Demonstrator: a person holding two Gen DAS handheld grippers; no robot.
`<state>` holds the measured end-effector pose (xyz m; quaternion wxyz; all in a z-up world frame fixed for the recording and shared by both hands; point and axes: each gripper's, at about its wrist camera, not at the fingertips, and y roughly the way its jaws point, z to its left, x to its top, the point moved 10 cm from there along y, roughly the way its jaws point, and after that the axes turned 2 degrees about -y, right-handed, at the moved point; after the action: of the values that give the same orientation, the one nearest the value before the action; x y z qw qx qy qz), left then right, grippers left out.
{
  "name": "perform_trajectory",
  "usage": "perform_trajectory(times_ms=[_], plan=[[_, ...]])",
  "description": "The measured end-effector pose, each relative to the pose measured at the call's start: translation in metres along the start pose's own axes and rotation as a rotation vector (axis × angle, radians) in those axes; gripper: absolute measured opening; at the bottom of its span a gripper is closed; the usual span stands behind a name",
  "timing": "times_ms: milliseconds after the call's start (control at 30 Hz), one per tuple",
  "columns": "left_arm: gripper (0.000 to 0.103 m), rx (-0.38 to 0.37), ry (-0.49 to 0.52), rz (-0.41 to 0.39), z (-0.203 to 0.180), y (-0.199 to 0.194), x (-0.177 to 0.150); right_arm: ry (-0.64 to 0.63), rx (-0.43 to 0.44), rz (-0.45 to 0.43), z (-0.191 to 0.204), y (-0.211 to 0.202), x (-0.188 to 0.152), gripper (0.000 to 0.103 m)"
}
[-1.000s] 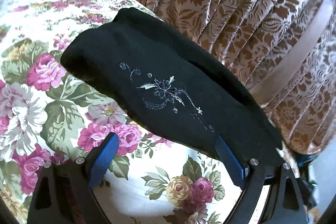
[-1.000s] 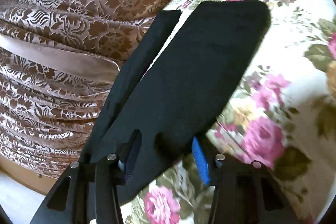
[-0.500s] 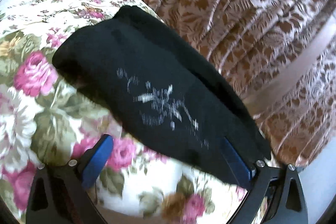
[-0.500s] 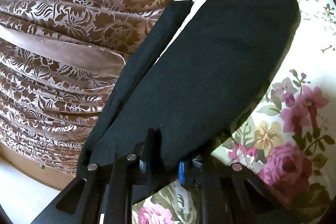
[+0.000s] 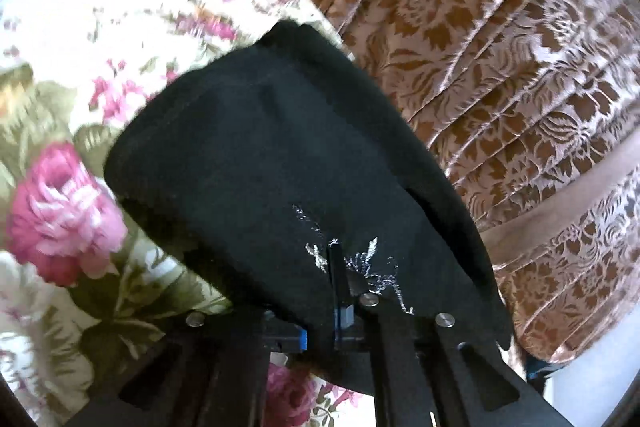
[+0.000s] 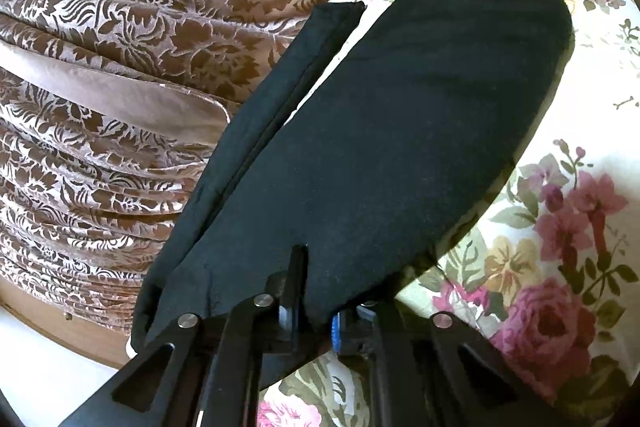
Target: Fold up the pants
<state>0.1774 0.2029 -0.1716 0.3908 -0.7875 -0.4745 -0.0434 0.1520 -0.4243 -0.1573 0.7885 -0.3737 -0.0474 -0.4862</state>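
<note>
Pants (image 5: 280, 167) pinched at near edge by both closed hand-held grippers, left (image 5: 334, 291), right (image 6: 306, 291).

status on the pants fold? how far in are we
Done: the black pants lie on the floral bedspread, apparently already doubled leg over leg into a long strip. In hand: the left claw and right claw are each shut on the near edge. Left: carrying that edge over to the far end and smoothing; no crosswise fold shows yet.

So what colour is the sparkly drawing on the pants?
Silver-white, stitched on the black pants, clearest in the left wrist view.
</note>
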Motion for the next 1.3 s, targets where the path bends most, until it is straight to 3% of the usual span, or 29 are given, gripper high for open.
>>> perform_trajectory(times_ms=[333,533,700,833,967,1033,1133,1300], plan=[[0.006,-0.071,0.101,-0.089,-0.022,-0.063,0.004,-0.13,0.008,-0.104,0.028,-0.045,0.009,0.008],[0.006,-0.037,0.136,-0.06,0.006,-0.095,-0.024,-0.137,0.01,-0.064,0.021,-0.074,-0.005,0.008],[0.006,-0.009,0.092,-0.039,0.028,-0.112,-0.047,-0.155,-0.025,-0.039,0.006,-0.096,-0.026,0.008],[0.006,0.031,0.116,-0.025,0.037,-0.108,-0.061,-0.136,-0.046,-0.01,-0.011,-0.099,-0.04,0.008],[0.007,0.02,0.111,-0.017,0.041,-0.103,-0.061,-0.118,-0.055,0.003,-0.017,-0.092,-0.043,0.009],[0.007,0.011,0.115,-0.015,0.041,-0.102,-0.06,-0.13,-0.05,0.0,-0.015,-0.093,-0.04,0.019],[0.011,0.008,0.092,-0.022,0.044,-0.099,-0.054,-0.091,-0.039,-0.027,-0.02,-0.101,-0.028,0.025],[0.039,0.005,0.013,-0.056,0.054,-0.09,-0.032,0.02,-0.097,-0.143,-0.055,-0.122,0.016,0.029]])
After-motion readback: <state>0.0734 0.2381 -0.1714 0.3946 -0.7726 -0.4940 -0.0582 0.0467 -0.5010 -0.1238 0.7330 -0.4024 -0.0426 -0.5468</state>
